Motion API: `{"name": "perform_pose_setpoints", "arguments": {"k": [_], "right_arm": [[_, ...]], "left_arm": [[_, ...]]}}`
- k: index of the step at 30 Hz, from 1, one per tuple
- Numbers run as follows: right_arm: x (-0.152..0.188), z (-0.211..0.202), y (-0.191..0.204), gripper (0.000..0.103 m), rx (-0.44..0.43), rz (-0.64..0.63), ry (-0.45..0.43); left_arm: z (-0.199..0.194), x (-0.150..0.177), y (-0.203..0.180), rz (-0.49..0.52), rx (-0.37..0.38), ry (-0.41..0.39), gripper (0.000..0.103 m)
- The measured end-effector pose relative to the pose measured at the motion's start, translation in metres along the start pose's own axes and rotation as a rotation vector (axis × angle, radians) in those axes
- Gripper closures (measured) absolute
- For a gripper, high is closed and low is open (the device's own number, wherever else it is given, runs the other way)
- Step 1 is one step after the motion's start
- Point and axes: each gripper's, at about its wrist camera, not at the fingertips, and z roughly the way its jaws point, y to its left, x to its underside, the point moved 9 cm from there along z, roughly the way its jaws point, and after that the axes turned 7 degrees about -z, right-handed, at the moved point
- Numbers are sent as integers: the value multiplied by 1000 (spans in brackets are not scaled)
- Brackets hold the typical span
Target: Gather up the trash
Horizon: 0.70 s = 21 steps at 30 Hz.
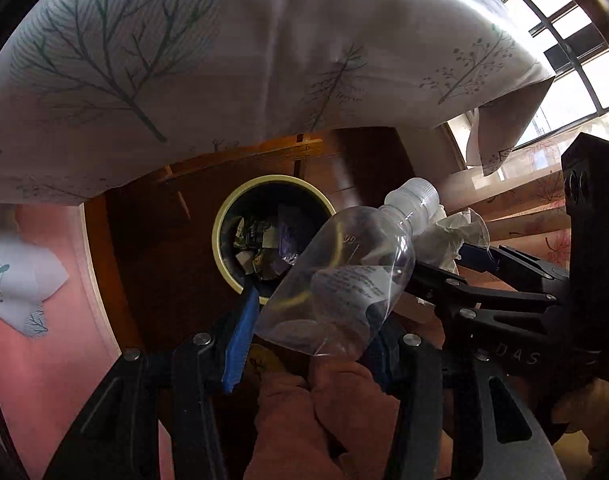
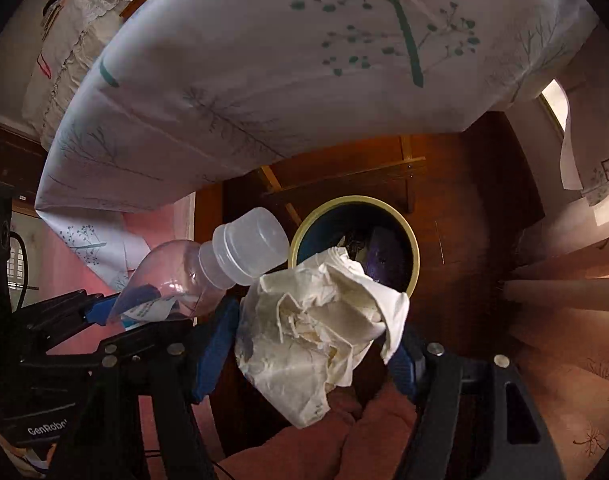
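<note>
Both grippers up over the bin [image 1: 273, 232] at once! The left gripper [image 1: 308, 320] is clenched on a clear bottle [image 1: 340, 272], blue pads [image 1: 240, 340] pressing its crumpled lower body, capped neck tilted up and to the right. In the right wrist view that same bottle [image 2: 208, 272] comes in from the left, its cap [image 2: 252, 246] just beside the bin's [image 2: 414, 248] yellow rim. The right gripper [image 2: 316, 344] is clamped on a crumpled tissue [image 2: 316, 328], a big white wad bulging out between the fingers and covering the near edge of the bin. From the left wrist view the tissue [image 1: 448, 232] sits right behind the bottle's neck, the two loads almost touching. Down in the bin, scraps of wrappers [image 1: 260, 240] already lie at the bottom. It stands on dark wood floor [image 1: 164, 260] under a table, and a white cloth [image 1: 224, 48] printed with trees hangs over the table's edge above. Pink rug [image 1: 44, 360] off to the left
</note>
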Motion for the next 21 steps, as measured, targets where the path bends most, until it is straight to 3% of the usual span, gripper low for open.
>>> {"name": "perform_pose_setpoints", "arguments": {"k": [5,7,9,10,15,21], "right_arm": [[8,104,-45,29,-5,77,56],[10,139,-61,25,-3,93,73],[10,162,-74,15,7,83,61],[10,170,-78,13,18,73,59],[7,189,-90,9,49,41,54],[6,174,-84,9,73,2,42]], "left_arm": [[93,-4,28,-68,-2,-22,51],[122,-5,48,-106,-41,-22,24],[147,-6,67,-165,-67,-12,5],[157,-8,76,-196,-69,-9,1],[173,-5,105,-253,-129,-16,1],[158,-8,111,-267,-144,-67,1]]}}
